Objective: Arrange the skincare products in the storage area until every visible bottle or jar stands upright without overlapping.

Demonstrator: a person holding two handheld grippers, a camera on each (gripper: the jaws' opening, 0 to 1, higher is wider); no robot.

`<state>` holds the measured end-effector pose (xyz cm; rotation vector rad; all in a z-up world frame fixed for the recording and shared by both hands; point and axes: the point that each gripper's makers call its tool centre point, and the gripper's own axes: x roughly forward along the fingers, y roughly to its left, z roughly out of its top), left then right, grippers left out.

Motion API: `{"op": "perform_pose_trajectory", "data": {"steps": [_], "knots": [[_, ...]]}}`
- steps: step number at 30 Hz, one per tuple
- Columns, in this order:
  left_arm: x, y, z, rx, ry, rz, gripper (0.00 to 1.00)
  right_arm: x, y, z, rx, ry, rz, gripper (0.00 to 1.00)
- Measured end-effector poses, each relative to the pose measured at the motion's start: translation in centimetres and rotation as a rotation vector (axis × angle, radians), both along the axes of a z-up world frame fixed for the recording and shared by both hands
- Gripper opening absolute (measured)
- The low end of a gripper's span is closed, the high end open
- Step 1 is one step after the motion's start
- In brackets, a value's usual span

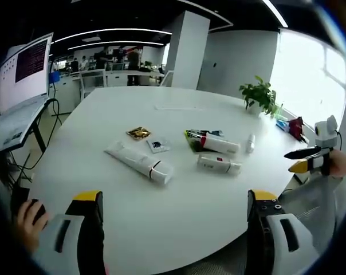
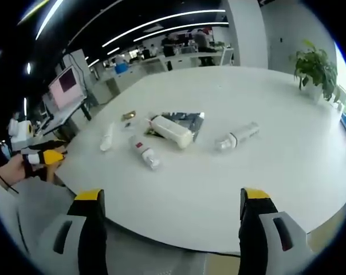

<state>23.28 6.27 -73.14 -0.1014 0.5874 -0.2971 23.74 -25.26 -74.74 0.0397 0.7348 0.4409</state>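
Observation:
All the skincare products lie flat on the white round table point(image 1: 179, 109). The left gripper view has a long white tube point(image 1: 140, 163), a white tube point(image 1: 219, 143) resting on a dark green packet point(image 1: 191, 137), a red-labelled tube point(image 1: 218, 165) and a small white bottle point(image 1: 250, 143). In the right gripper view I see the tube on the packet point(image 2: 172, 131), the red-labelled tube point(image 2: 145, 152), a white bottle point(image 2: 237, 136) and a small white bottle point(image 2: 107, 137). My left gripper point(image 1: 175, 196) and right gripper point(image 2: 171, 195) hang open short of the table edge, holding nothing.
A gold sachet point(image 1: 138, 133) and a small dark sachet point(image 1: 158, 145) lie near the products. A potted plant point(image 1: 259, 94) stands at the table's far right. A monitor on a stand point(image 1: 24, 69) is off to the left. A hand holds each gripper point(image 1: 307, 160) point(image 2: 44, 156).

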Motion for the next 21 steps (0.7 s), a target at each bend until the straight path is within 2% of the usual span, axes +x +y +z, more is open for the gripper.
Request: {"op": "perform_pose_trajectory", "data": {"steps": [21], "knots": [[0.0,-0.1,0.2,0.004,-0.011,-0.005,0.97,-0.1,1.3,-0.3,0.003,0.047,0.046,0.99]]}}
